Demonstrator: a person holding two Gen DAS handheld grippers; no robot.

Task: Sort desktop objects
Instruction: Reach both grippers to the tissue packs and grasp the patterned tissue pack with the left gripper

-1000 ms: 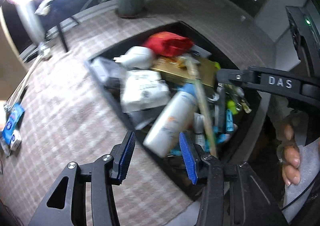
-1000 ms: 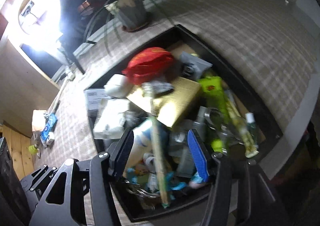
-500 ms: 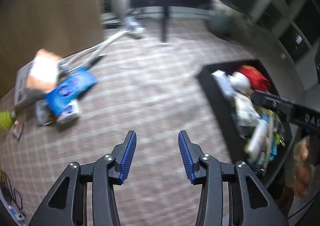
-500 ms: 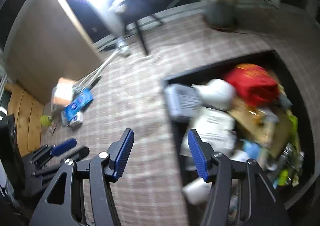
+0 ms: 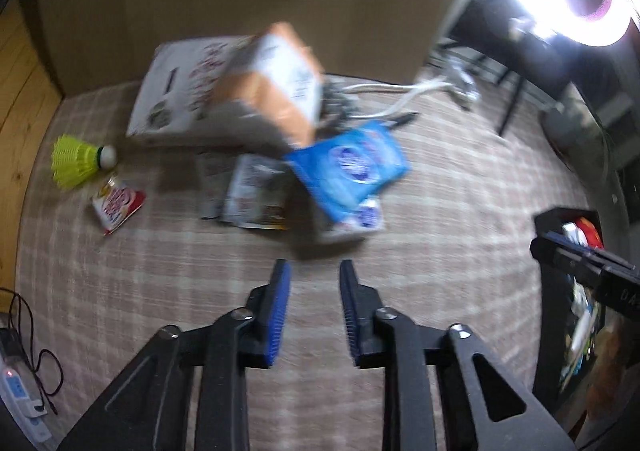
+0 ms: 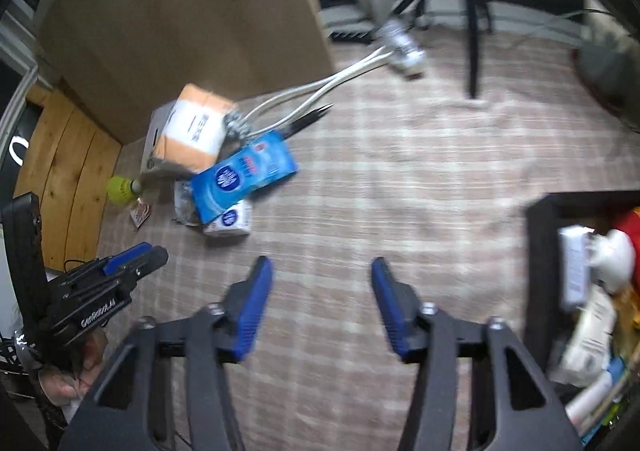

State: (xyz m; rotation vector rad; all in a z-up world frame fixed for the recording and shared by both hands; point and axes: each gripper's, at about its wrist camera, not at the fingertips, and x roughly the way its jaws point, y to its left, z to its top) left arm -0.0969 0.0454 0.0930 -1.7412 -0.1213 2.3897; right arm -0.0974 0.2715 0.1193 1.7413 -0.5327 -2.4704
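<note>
Both jaws were closing on nothing as the left gripper (image 5: 311, 277) and right gripper (image 6: 322, 271) hung above the checked tablecloth (image 6: 400, 179) near a blue packet (image 5: 348, 167).

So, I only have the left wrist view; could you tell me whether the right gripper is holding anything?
Observer: No. The right gripper has nothing between its fingers, and its jaws are closing above the bare tablecloth.
Operator: Thank you. That gripper hides most of the bin from me; what lies at the end nearest the pile?
Observer: A blurred grey box lies just inside the bin's wall, with a white rounded thing next to it.
</note>
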